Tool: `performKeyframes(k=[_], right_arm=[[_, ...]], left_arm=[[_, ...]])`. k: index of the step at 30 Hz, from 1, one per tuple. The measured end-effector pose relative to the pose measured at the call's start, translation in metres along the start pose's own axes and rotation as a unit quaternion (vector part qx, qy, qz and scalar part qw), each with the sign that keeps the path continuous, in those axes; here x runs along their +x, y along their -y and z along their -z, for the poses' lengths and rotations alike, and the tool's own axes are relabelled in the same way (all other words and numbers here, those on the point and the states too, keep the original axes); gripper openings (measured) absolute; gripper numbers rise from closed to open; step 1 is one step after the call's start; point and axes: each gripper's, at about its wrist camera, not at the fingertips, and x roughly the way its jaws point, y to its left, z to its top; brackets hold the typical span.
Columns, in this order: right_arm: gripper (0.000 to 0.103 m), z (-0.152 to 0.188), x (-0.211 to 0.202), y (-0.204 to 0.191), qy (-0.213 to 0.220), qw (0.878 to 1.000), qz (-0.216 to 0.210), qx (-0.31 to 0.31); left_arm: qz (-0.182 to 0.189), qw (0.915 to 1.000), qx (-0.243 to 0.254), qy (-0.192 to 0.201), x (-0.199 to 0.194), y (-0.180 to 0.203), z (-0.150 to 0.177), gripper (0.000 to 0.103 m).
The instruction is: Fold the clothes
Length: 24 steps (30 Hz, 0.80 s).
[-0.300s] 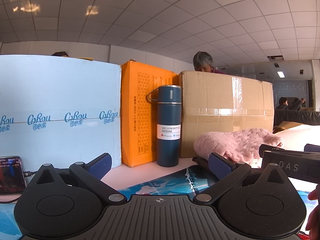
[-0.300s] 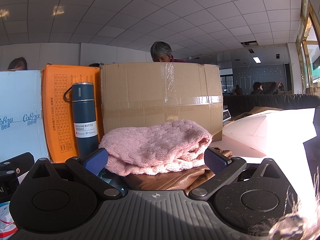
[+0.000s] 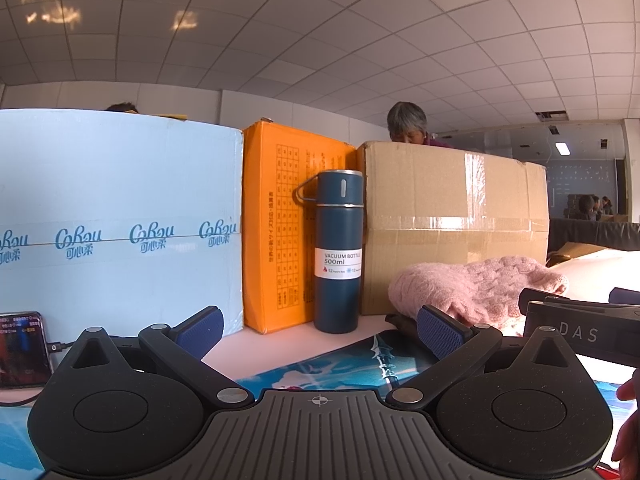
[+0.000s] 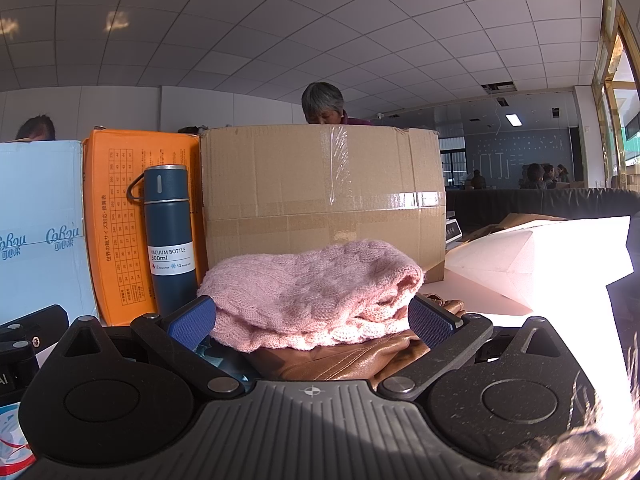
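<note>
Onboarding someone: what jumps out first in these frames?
The pink sweater, heaped on a brown leather garment, sits straight ahead of the open right claw. Behind it stands a taped cardboard box, with a blue flask and an orange box to its left.

"VACUUM BOTTLE 500ml" on the blue flask (image 3: pixel 338 254); seemingly "CoRou" on the pale-blue box (image 3: pixel 120 216); "DAS" on the hand-held gripper (image 3: pixel 580 334).
</note>
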Motion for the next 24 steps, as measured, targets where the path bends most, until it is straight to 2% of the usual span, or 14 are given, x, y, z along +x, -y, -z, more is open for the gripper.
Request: performKeyframes(k=[24], right_arm=[[0.103,-0.0008,0.0009,0.0003,-0.004,1.000,-0.003,0.002]], left_arm=[[-0.001,1.0000,-0.006,-0.004,0.0022,0.0012,0.0007,0.103]])
